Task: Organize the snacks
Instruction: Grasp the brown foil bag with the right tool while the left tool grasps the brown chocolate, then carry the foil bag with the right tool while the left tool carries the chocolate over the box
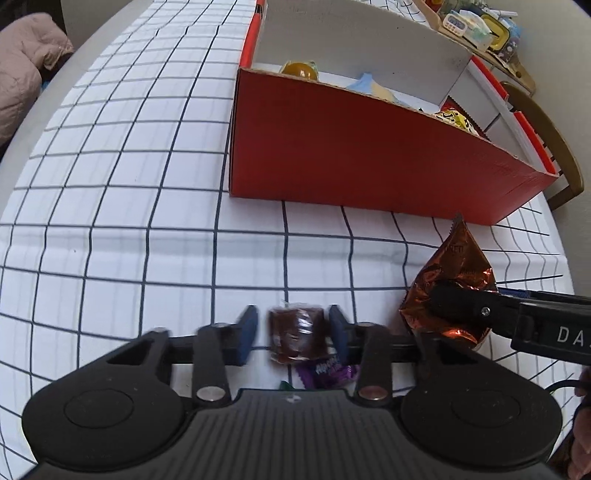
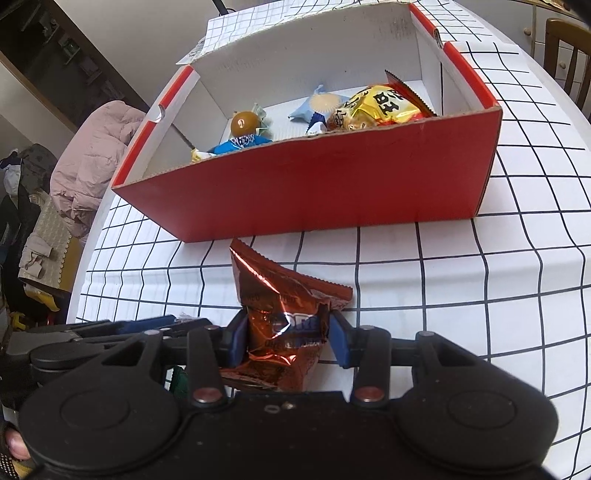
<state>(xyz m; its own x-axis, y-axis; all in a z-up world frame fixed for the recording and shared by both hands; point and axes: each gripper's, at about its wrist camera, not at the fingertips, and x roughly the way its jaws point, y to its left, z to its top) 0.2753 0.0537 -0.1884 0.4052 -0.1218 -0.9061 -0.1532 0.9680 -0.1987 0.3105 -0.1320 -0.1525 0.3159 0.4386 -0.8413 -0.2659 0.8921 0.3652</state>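
My left gripper point(image 1: 293, 332) points down at the checked tablecloth with a small dark brown candy point(image 1: 297, 334) in clear wrap between its blue pads. The right pad touches the candy and a thin gap shows at the left pad; this part is blurred. A purple-wrapped candy point(image 1: 328, 373) lies just behind it. My right gripper point(image 2: 287, 332) is shut on a crinkled copper-brown foil packet point(image 2: 280, 302), close to the right of the left gripper. The red box point(image 2: 314, 192) stands just beyond, holding a yellow packet point(image 2: 380, 107), a pale blue packet point(image 2: 317, 107) and a gold round sweet point(image 2: 243, 123).
The table is round, and its edge curves away at the left point(image 1: 55, 74). A pink jacket point(image 2: 96, 158) hangs beyond that edge. A wooden chair point(image 1: 546, 147) stands behind the box at the right. A cluttered shelf point(image 1: 480, 26) sits further back.
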